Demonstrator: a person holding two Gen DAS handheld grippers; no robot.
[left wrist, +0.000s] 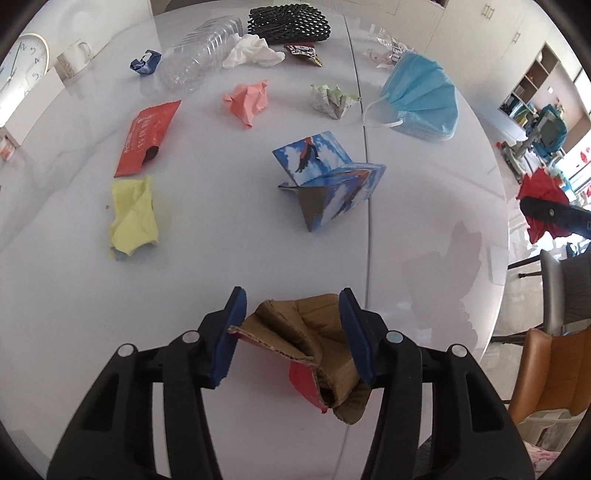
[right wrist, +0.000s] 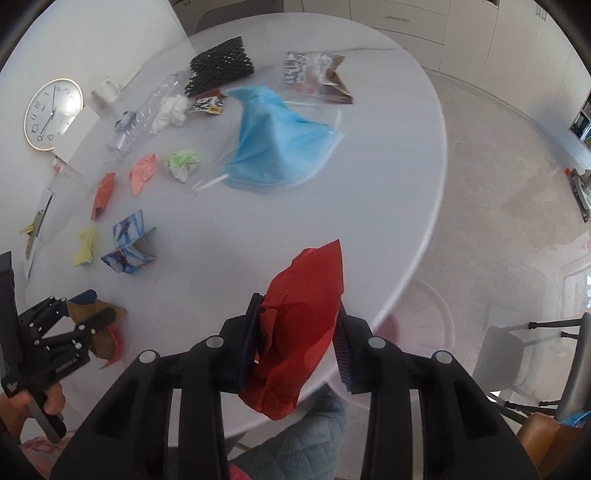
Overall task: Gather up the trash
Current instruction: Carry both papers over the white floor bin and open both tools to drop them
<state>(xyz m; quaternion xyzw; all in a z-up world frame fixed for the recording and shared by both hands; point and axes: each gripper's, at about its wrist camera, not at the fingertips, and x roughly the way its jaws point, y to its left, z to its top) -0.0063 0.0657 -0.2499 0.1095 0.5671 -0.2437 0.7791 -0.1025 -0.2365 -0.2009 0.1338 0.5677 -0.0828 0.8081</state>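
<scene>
**A:** so where's the trash at right now?

**B:** Two bits are already grabbed. The left hand-held gripper [left wrist: 291, 328] is clamped on a crumpled piece of cardboard [left wrist: 314, 343], brown with a red side, pinched between both blue pads just above the near part of the bench [left wrist: 74, 295]. The right hand-held gripper [right wrist: 297, 325] is closed on a red wrapper [right wrist: 299, 325], held over the bench edge on the right side.

**A:** and the rest?

**B:** All loose on the bench. Closest to the left one is a folded blue carton [left wrist: 328, 177] with a bird print, standing up tent-like. Left of it there's a yellow paper wad [left wrist: 133, 218] and a flat red packet [left wrist: 147, 136] right behind that. Further back: a pink paper wad [left wrist: 247, 99], a green-white paper wad [left wrist: 332, 99], and a blue face mask [left wrist: 421, 99] off to the right with its ear loop hanging out toward the middle.

**A:** anything at the far end?

**B:** Yeah, a clear plastic bottle [left wrist: 199, 51] on its side, a white tissue [left wrist: 251, 51] touching it, a small blue wrapper [left wrist: 146, 62] just left of the bottle, a black foam net [left wrist: 288, 22], and a dark snack wrapper [left wrist: 303, 51] near the net. A clear plastic bag [right wrist: 314, 74] lies behind the mask. A mug [left wrist: 74, 57] and a clock [left wrist: 22, 70] are by the wall.
</scene>
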